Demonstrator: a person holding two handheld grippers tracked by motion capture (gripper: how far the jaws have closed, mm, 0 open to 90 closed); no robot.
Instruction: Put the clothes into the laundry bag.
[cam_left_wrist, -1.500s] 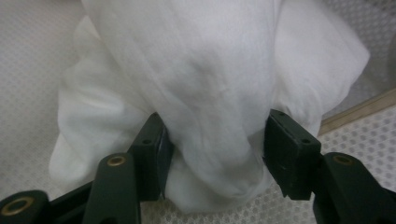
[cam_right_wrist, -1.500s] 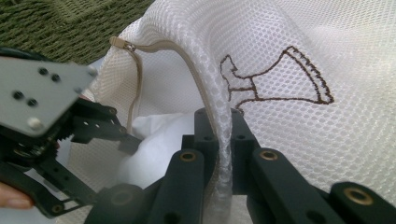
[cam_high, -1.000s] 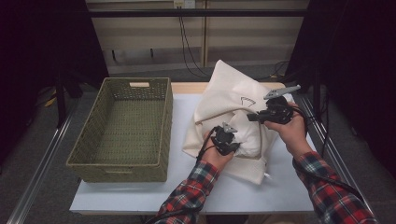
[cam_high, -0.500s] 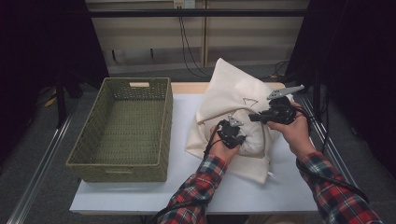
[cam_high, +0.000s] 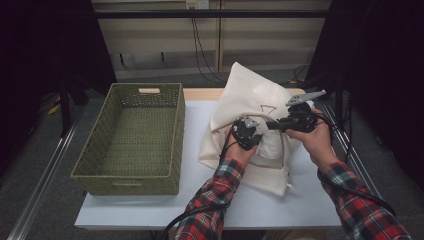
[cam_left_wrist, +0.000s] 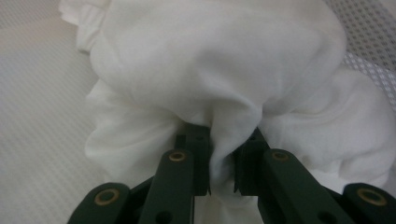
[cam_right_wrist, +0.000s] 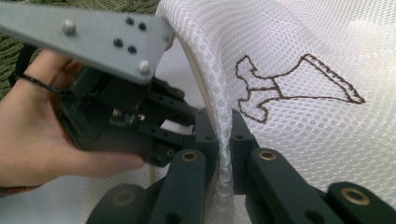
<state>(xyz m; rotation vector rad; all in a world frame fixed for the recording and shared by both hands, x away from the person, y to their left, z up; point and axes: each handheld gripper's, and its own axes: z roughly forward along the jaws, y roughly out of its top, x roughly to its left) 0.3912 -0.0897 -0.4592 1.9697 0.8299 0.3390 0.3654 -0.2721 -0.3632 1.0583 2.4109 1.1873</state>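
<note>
A white mesh bag (cam_high: 245, 95) with a brown stitched garment outline (cam_right_wrist: 289, 84) stands bunched on the right half of the table. My right gripper (cam_right_wrist: 224, 135) is shut on the bag's rim (cam_right_wrist: 201, 51) and holds it up; from above, the right gripper (cam_high: 274, 124) is beside the bag's mouth. My left gripper (cam_left_wrist: 222, 158) is shut on a fold of soft white cloth (cam_left_wrist: 210, 70), which bulges ahead of the jaws against the mesh. In the high view the left gripper (cam_high: 252, 137) sits just left of the right one, with the cloth (cam_high: 272, 146) at the bag's opening.
A green woven basket (cam_high: 135, 135) with nothing in it stands on the left of the white table (cam_high: 300, 205). Black frame posts and metal rails flank the table. Cables trail from both grippers toward the near edge.
My left hand has moved right and a little up with the cloth, closer to the right gripper and the bag's mouth. The right hand has stayed where it was.
</note>
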